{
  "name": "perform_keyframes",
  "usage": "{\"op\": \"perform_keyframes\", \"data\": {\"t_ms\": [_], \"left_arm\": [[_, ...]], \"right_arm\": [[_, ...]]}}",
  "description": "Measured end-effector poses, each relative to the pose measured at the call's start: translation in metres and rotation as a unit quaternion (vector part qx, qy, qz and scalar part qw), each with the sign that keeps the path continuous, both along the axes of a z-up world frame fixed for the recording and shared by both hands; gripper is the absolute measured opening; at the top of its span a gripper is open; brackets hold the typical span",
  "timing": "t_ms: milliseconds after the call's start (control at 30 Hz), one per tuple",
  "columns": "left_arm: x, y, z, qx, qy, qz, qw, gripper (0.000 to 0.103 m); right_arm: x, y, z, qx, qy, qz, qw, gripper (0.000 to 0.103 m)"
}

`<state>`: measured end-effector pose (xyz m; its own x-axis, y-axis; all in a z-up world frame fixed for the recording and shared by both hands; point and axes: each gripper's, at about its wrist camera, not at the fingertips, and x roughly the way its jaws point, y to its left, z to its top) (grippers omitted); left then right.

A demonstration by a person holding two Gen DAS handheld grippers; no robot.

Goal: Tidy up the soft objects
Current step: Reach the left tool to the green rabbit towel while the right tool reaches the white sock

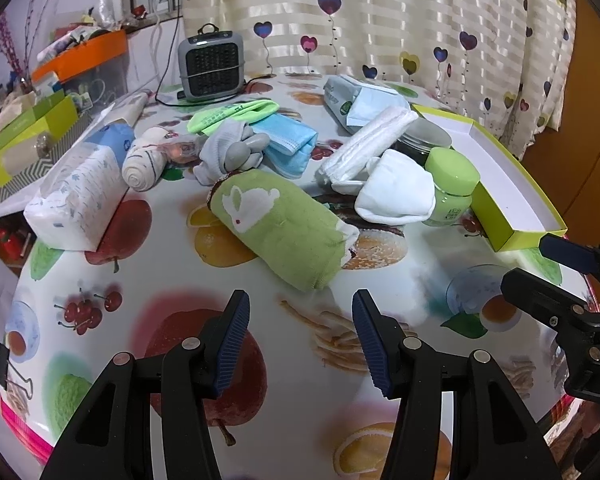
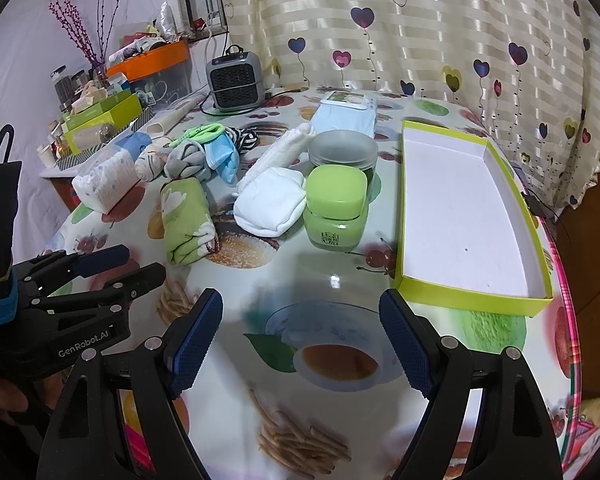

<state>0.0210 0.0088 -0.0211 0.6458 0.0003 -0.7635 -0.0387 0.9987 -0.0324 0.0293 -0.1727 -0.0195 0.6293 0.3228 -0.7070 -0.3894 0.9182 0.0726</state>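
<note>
Table (image 1: 300, 360) carries a fruit-print cloth. At far left lies a tissue pack (image 1: 76, 204), with a rolled striped sock (image 1: 142, 166) just beside it. Next comes a grey glove (image 1: 228, 152), touching a blue mask (image 1: 290, 142); a neon-green cloth (image 1: 232, 114) lies behind them. In front of the glove lies a green rabbit towel (image 1: 284, 224), rolled, nearest the left gripper (image 1: 300, 340). That gripper hovers over bare cloth, jaws apart, holding nothing. Right of the towel sits a white sock (image 2: 270, 202), against a folded white cloth (image 2: 276, 152). A green jar (image 2: 336, 208) stands just beside the sock, a grey lid (image 2: 342, 148) behind it. Farthest right, an open box (image 2: 466, 216) with yellow-green walls lies empty. The right gripper (image 2: 300, 344) hovers near the table's front edge, before the jar and box, jaws wide apart, empty.
</note>
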Motion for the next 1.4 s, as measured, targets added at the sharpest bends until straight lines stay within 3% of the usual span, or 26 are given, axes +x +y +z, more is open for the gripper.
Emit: {"op": "perform_keyframes", "data": {"t_ms": [433, 933, 1033, 1400], "left_arm": [[0.005, 0.007, -0.004, -0.013, 0.002, 0.006, 0.9999, 0.053], [0.03, 0.042, -0.002, -0.086, -0.007, 0.032, 0.9958, 0.054], [0.04, 0.049, -0.005, -0.102, -0.002, 0.041, 0.994, 0.059], [0.077, 0.059, -0.022, -0.151, 0.023, 0.074, 0.9855, 0.06]], "right_arm": [[0.006, 0.007, 0.0, 0.001, 0.001, 0.011, 1.0, 0.081], [0.027, 0.026, -0.001, 0.006, 0.004, 0.034, 0.999, 0.081], [0.031, 0.027, -0.001, 0.007, 0.003, 0.035, 0.999, 0.081], [0.047, 0.033, 0.008, 0.008, -0.01, 0.043, 0.999, 0.081]]}}
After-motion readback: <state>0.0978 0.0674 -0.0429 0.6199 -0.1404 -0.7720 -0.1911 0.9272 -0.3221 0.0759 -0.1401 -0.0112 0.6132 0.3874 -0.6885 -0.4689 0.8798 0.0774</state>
